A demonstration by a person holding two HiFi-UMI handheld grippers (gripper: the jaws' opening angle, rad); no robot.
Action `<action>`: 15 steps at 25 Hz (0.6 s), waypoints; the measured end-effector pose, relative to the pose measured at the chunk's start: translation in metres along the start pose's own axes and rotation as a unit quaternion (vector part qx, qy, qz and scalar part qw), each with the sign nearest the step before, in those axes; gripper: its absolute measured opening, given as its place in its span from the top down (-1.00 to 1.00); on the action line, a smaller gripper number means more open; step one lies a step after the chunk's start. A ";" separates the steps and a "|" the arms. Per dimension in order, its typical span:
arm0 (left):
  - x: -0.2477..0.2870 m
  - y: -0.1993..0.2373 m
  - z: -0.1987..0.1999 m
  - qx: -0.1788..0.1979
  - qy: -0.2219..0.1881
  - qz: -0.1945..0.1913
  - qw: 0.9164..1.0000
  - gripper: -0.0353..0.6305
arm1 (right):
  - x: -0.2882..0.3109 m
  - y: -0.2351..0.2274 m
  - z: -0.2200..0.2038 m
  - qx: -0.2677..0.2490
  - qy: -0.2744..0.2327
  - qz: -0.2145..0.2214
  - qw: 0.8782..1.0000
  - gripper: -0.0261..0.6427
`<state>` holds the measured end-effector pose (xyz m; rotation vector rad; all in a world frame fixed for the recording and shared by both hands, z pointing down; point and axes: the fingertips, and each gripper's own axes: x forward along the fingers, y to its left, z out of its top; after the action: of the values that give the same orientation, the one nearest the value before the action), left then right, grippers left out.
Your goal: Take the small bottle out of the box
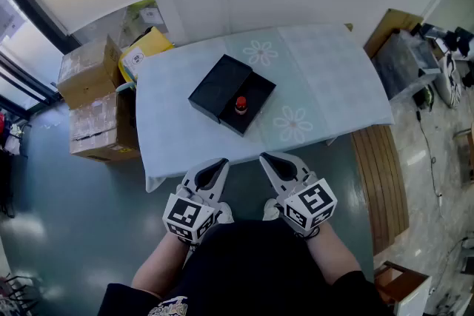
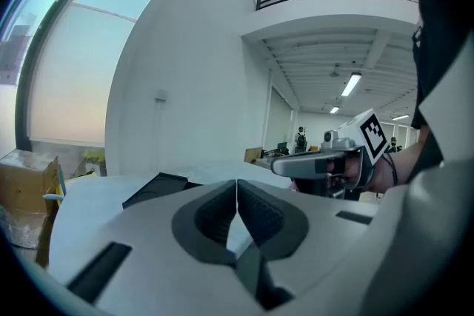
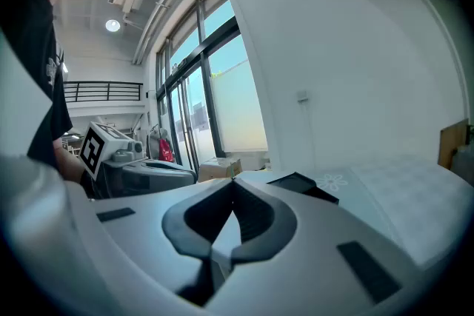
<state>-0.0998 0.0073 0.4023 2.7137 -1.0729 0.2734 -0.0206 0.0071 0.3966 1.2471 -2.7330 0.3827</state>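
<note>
A black box (image 1: 231,93) lies open on the pale table (image 1: 326,78), its lid beside its left half. Inside its right half stands a small bottle (image 1: 241,105) with a red cap. My left gripper (image 1: 224,162) and right gripper (image 1: 262,158) hover side by side off the table's near edge, both shut and empty, well short of the box. In the left gripper view the shut left gripper (image 2: 236,182) points at the box (image 2: 158,187), with the other gripper at the right. The right gripper (image 3: 232,180) shows its jaws meeting, the box (image 3: 304,185) just beyond them.
Cardboard boxes (image 1: 92,96) and a yellow bag (image 1: 141,48) stand on the floor left of the table. A wooden bench (image 1: 380,174) runs along its right side, with clutter and cables (image 1: 433,70) beyond. A white wall rises behind the table.
</note>
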 end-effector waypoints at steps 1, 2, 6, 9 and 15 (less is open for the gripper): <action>0.000 0.000 0.000 0.000 0.000 0.000 1.000 0.81 | 0.000 -0.001 0.000 0.000 0.000 0.000 1.000 0.85; 0.001 0.000 0.001 0.001 -0.001 0.000 1.000 0.81 | 0.000 -0.001 0.001 -0.001 0.000 0.000 1.000 0.85; 0.001 -0.004 0.001 0.002 -0.002 0.000 1.000 0.81 | -0.004 0.001 0.003 -0.007 -0.005 0.005 1.000 0.85; 0.001 -0.007 0.001 0.004 0.000 0.003 1.000 0.81 | -0.007 0.000 0.004 -0.010 -0.011 0.005 1.000 0.85; 0.003 -0.011 -0.004 0.002 0.005 0.009 1.000 0.81 | -0.013 -0.008 0.000 -0.007 -0.009 0.003 1.000 0.85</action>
<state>-0.0906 0.0138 0.4058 2.7054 -1.0949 0.2909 -0.0058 0.0112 0.3950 1.2458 -2.7503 0.3541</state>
